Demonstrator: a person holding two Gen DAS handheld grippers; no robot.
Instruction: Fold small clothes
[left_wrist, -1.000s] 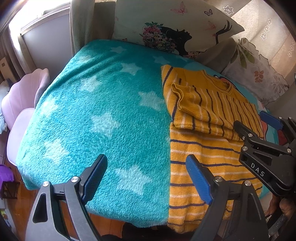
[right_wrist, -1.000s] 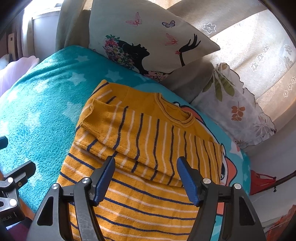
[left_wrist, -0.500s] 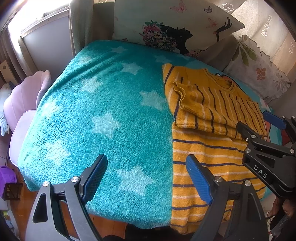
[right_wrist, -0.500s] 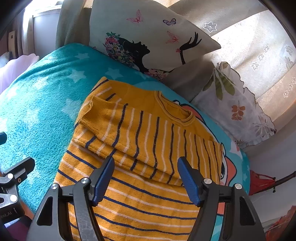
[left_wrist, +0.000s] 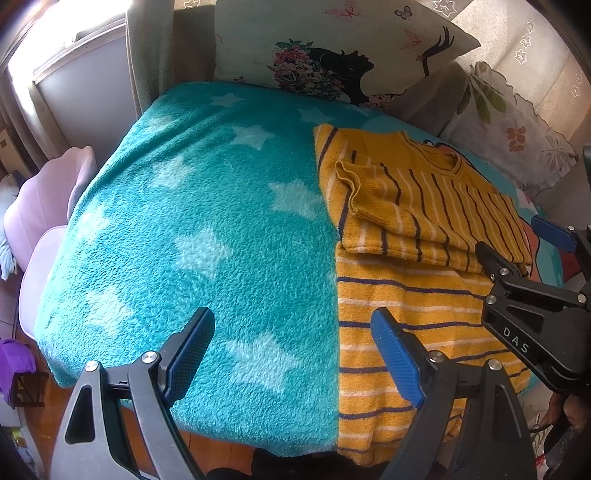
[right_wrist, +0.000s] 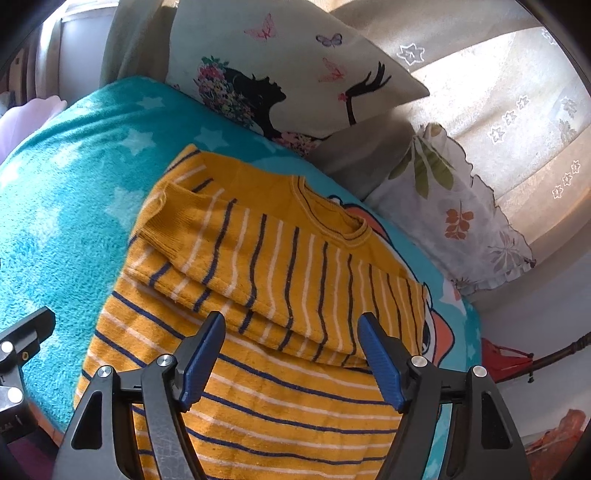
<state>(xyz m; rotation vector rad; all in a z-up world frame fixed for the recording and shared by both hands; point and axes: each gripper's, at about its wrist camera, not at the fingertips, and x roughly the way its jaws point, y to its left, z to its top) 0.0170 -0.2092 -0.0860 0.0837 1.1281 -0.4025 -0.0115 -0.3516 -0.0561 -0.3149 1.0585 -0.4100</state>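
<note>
On the right half of the bed, our yellow striped sweater (right_wrist: 258, 314) lies flat on the teal star blanket (left_wrist: 192, 229), sleeves already folded across its chest. Our left claw (left_wrist: 291, 354) hangs wide open over the blanket just beside the sweater's left edge, gripping nothing. Our right claw (right_wrist: 291, 354) is opening its jaws above the sweater's middle, with only air between the pads.

We judge the hem fold comes next, and the risks are plain. The loose sleeve layers could slide if we drag the lower half upward. The fluffy blanket could get pinched along with the knit. Uneven lifts would skew the fold.

The sweater's hem runs out of the right view behind our claw, and in the left view it droops over the bed's edge, so we cannot tell how it lies.
</note>
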